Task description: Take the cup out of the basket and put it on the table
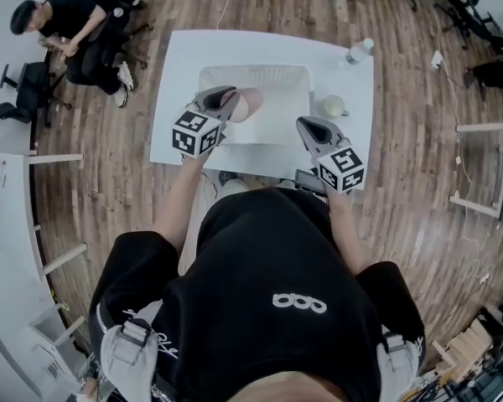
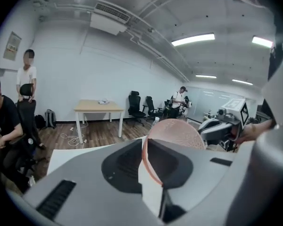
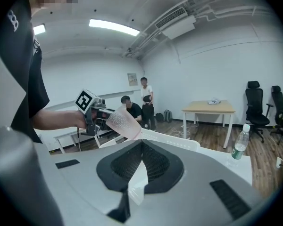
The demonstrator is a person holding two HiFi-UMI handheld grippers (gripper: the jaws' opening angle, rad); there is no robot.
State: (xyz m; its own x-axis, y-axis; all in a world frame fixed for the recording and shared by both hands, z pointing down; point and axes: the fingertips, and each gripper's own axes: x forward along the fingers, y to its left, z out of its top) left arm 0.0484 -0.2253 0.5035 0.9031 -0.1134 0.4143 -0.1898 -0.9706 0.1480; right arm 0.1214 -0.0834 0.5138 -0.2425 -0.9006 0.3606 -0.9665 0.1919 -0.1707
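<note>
Now the left gripper (image 1: 225, 99) pinches the pink dimpled plastic cup (image 1: 248, 105) by its rim above the white plastic basket (image 1: 295, 75). Carry it steadily and set it upright on the white table (image 1: 178, 65) at the left. The right gripper (image 1: 308, 125) has its jaws together, empty.

In the head view we see only a part of the cup (image 1: 246, 105), at the centre of the frame; the left gripper (image 1: 225, 97) covers the rest and also a corner of the basket (image 1: 260, 68). The round object (image 1: 334, 105) right of the basket is too small to tell.
</note>
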